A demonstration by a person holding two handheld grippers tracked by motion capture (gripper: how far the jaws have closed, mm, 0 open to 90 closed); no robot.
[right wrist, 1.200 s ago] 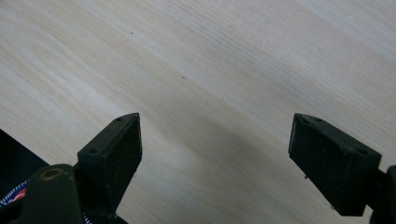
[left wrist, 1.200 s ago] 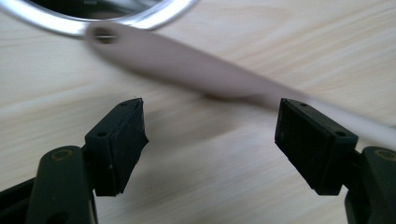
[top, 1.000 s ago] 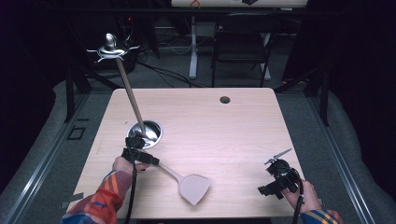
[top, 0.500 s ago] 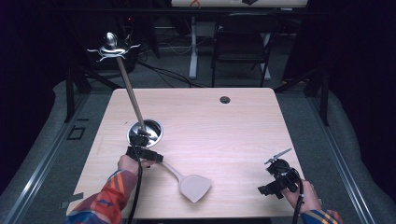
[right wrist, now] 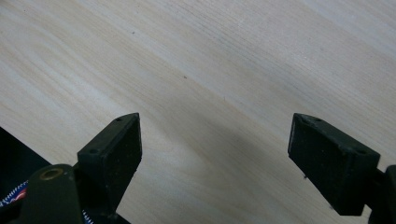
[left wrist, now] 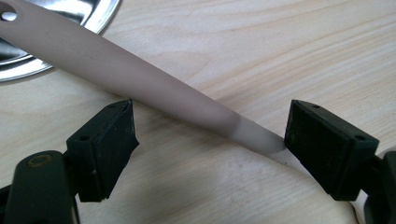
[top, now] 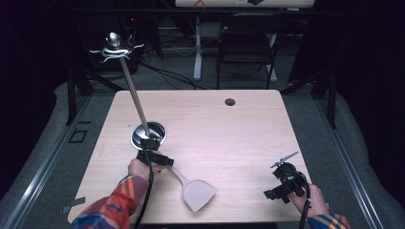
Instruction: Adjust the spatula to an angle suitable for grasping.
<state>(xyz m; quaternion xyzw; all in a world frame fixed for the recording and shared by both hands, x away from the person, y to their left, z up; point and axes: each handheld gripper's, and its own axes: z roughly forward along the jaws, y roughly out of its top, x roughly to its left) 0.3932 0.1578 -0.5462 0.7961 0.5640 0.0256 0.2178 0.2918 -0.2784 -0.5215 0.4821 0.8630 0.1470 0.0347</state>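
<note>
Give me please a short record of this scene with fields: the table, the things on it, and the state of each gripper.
table: light wooden table, round cable hole near its far edge
stand: metal round base with a tilted wooden pole, hooks on top
spatula: beige spatula, flat on the table, handle towards the base
left gripper: left gripper open, jaws on both sides of the spatula handle
right gripper: right gripper open, over bare wood near the table's front right edge

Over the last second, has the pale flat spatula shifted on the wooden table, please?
Yes, slightly: the pale flat spatula slid toward the table's near edge, away from the round steel base.
</note>
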